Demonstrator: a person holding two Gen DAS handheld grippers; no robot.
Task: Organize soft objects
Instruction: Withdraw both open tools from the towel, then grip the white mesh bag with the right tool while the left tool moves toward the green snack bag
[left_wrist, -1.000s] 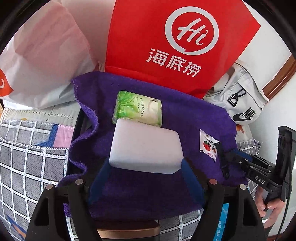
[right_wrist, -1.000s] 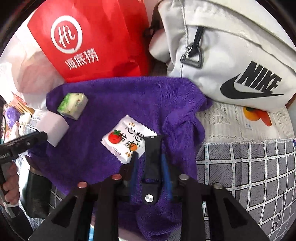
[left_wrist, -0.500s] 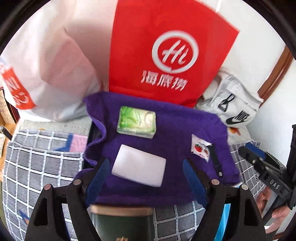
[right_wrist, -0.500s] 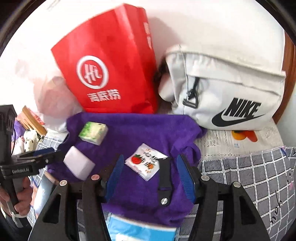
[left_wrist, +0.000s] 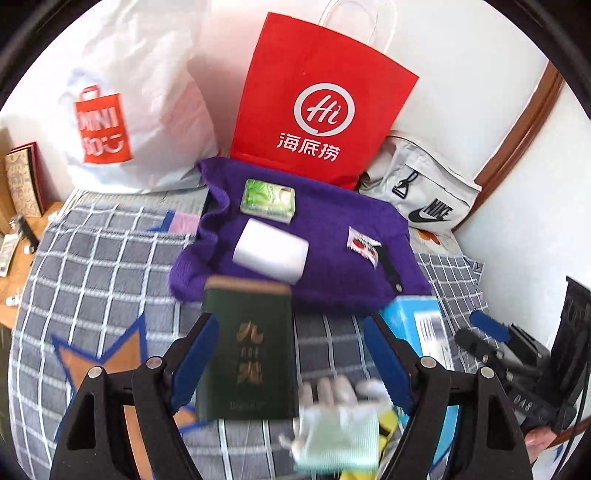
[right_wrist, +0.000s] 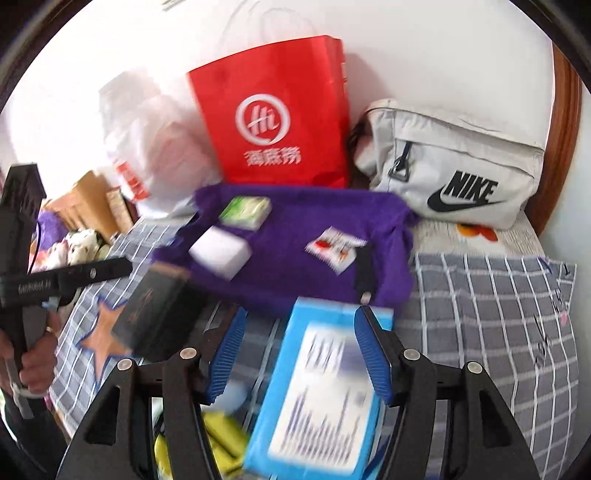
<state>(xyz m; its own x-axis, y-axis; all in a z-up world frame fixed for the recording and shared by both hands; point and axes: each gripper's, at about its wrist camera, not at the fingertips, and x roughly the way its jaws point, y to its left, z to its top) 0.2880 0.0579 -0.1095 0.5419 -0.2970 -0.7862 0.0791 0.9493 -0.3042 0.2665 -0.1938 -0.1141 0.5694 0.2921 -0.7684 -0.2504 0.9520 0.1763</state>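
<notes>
The purple towel (left_wrist: 317, 243) is crowded: green tissue pack (left_wrist: 267, 200), white block (left_wrist: 271, 250), snack sachet (left_wrist: 363, 246) and black strap (left_wrist: 389, 269) leave bare cloth only between them. Behind, the red bag (left_wrist: 321, 107), white bag (left_wrist: 129, 122) and grey pouch (left_wrist: 424, 195) wall off the back. A dark green tin (left_wrist: 247, 354) and blue box (right_wrist: 317, 391) block the near edge; checked bedding (right_wrist: 491, 314) lies open at the right.

A plain white wall (left_wrist: 461, 74) fills the top of both views, brightly lit. A brown wooden frame (left_wrist: 517, 140) slants down the right edge. Grey checked bedcover (right_wrist: 491, 317) spreads below; a light wooden desk (left_wrist: 26, 251) sits far left.
</notes>
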